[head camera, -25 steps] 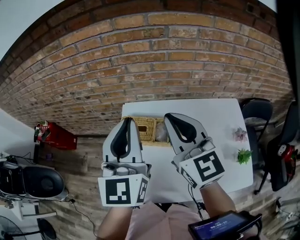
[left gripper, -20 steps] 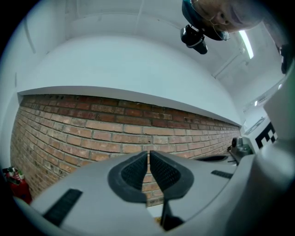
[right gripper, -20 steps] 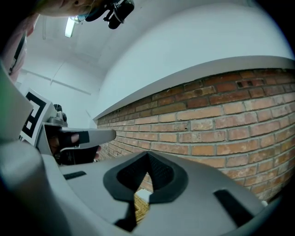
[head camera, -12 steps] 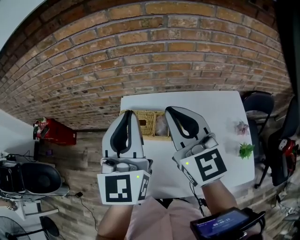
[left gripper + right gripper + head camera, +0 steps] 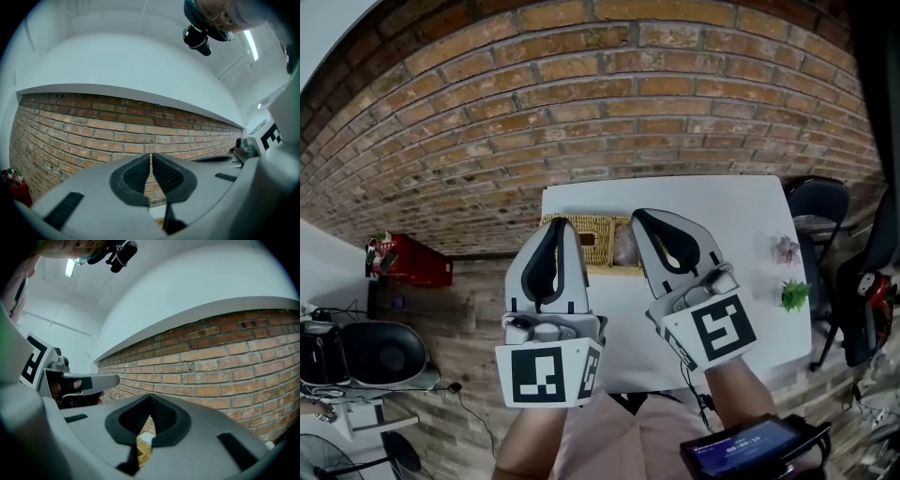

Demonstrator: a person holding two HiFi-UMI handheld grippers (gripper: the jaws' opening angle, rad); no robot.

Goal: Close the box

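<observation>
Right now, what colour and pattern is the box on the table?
Tan woven wicker box, clearest in the head view.

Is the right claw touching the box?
Apart. In the right gripper view the shut right claw points at the wall; the box lies below it.

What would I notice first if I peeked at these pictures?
Two big grey tongs fill the middle of the head view, the left tongs and the right tongs. Both are shut and empty, and each has a black-and-white square pattern at its near end. Behind them runs a huge brick wall, and under them stands a white table with a woven box near the wall.
</observation>
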